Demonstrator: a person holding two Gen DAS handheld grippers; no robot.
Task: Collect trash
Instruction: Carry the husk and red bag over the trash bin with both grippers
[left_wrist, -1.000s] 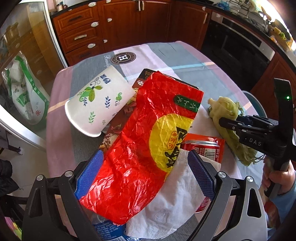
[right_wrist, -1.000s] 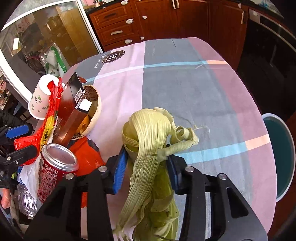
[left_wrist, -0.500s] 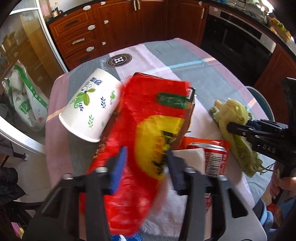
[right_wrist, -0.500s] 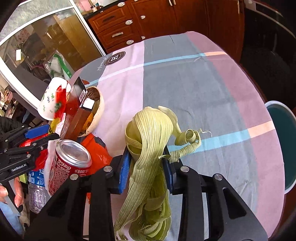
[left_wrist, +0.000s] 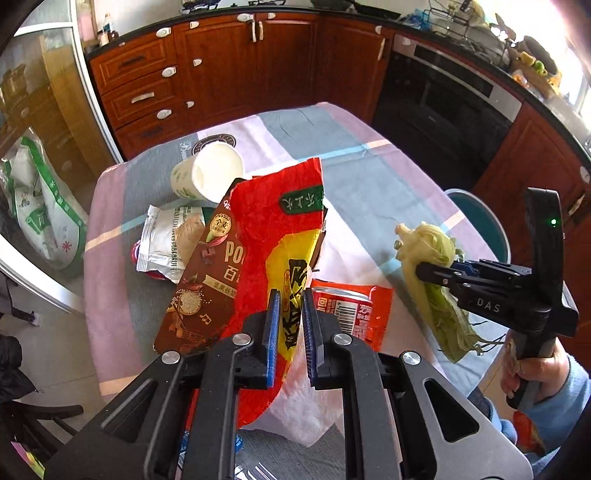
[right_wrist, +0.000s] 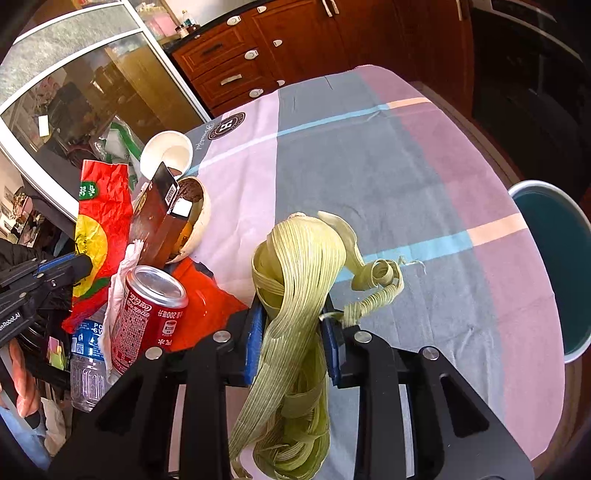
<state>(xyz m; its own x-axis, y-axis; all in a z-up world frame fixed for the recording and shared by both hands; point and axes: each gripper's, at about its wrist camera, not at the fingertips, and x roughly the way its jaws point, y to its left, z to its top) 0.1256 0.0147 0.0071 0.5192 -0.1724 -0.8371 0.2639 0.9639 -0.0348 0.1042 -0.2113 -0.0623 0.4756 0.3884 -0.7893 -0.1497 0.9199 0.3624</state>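
My left gripper (left_wrist: 290, 295) has a crinkled red and yellow wrapper (left_wrist: 280, 229) between its blue pads. The jaws are closing and pinch its lower part, so the wrapper stands upright above the pile. Beneath it lie a brown snack box (left_wrist: 207, 291), a white tissue (left_wrist: 295, 413) and a red cola can (left_wrist: 347, 306). My right gripper (right_wrist: 291, 314) is closing on a bundle of pale green corn husks (right_wrist: 299, 266), which its pads squeeze just above the tablecloth. In the right wrist view the left gripper (right_wrist: 79, 264) holds the red wrapper (right_wrist: 101, 206) at the far left.
A paper cup (left_wrist: 210, 177) lies on its side behind the pile, beside a silver sachet (left_wrist: 166, 240). A clear water bottle (right_wrist: 86, 369) and a round shell bowl (right_wrist: 199, 221) sit by the cola can (right_wrist: 151, 306). The checked tablecloth (right_wrist: 406, 184) spreads right. A teal stool (right_wrist: 554, 266) stands beyond.
The left jaws went from wide open around the red wrapper to pinched on it, and the wrapper rose upright. The cup rolled back, uncovering a sachet. The right jaws narrowed on the husks.
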